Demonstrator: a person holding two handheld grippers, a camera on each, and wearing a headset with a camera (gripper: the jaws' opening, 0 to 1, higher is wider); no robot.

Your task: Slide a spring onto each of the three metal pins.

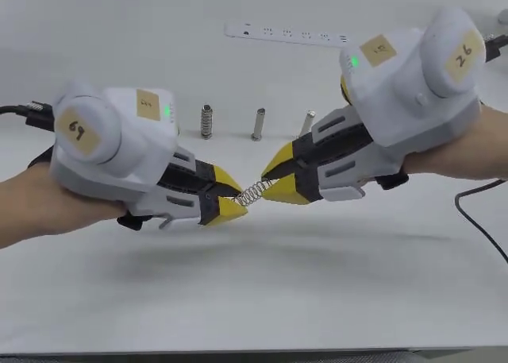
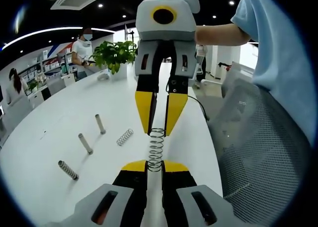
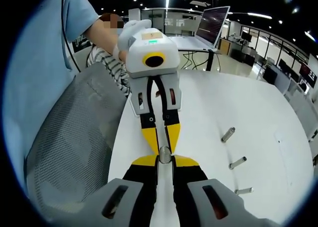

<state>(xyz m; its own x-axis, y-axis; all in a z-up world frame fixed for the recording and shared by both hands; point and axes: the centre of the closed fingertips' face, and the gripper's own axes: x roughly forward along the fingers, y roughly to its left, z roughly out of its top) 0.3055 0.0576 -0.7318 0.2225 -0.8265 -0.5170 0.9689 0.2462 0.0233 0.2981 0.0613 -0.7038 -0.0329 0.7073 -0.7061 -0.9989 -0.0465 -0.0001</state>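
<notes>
A small metal spring (image 1: 254, 192) hangs in the air between my two grippers, above the white table (image 1: 262, 291). My left gripper (image 1: 238, 198) is shut on its near end (image 2: 155, 160). My right gripper (image 1: 268, 182) is shut on the other end, and its yellow fingertips (image 2: 149, 130) pinch the coil. Seen end-on, the spring (image 3: 164, 156) sits between my right gripper's (image 3: 165, 160) jaws. Three upright pins stand behind in a row. The left pin (image 1: 207, 121) wears a spring; the middle pin (image 1: 259, 125) and right pin (image 1: 306, 123) are bare.
Another loose spring (image 2: 124, 136) lies on the table near the pins. A white power strip (image 1: 290, 36) rests at the far edge. A black cable (image 1: 476, 200) trails on the right. A mesh chair (image 3: 69, 152) stands beside the table.
</notes>
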